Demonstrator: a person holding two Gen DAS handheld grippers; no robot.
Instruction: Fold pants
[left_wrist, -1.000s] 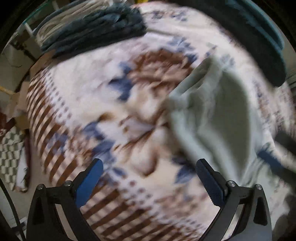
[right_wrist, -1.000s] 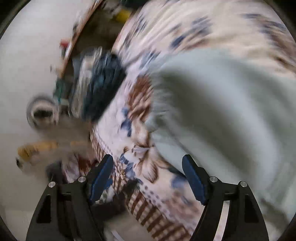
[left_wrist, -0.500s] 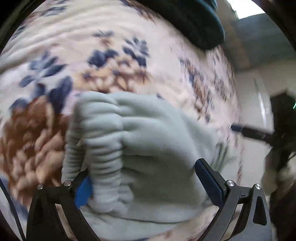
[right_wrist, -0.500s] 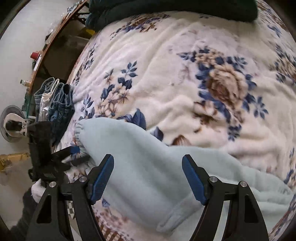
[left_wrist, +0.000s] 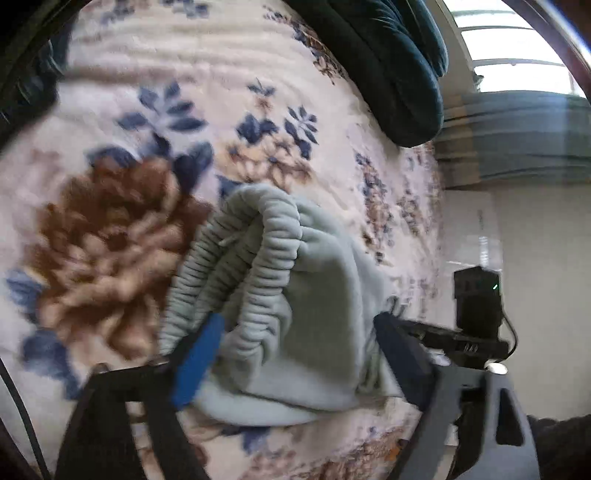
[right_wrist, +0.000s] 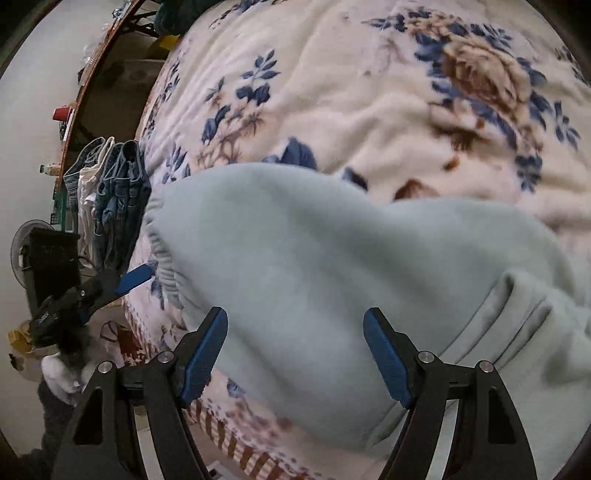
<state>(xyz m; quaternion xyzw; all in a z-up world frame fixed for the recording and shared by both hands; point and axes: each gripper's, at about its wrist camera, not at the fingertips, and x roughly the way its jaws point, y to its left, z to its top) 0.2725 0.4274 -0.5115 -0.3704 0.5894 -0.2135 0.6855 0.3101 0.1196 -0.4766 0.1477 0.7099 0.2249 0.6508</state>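
Pale green fleece pants lie spread on the bed's floral blanket, straight ahead of both your tongs. Elastic waistband, gathered and ribbed, bunched up between the fingers of your left tongs. Those jaws are closing around it; left blue pad is tucked in against the waistband folds, right pad sits at the fabric edge, but the pads don't visibly press yet, so not clamped. Picture is somewhat blurred there.

Your right tongs sit spread wide above the middle of the pant body, both blue pads clear of the cloth, nothing gripped. To the right of these tongs a folded part of the pants with ridged seams lies on top.

In the right wrist view, your left tongs show up far left of the right tongs, one blue finger poking at the waistband end of the pants.

Beyond the pants, blanket shows big brown rose and blue leaf prints. Dark teal cushion or bedding lies on the blanket's far edge, up-right of the left tongs. Stack of folded jeans sits at the bed edge up-left of the right tongs. Red cup on a shelf further left. Window top right in left wrist view.
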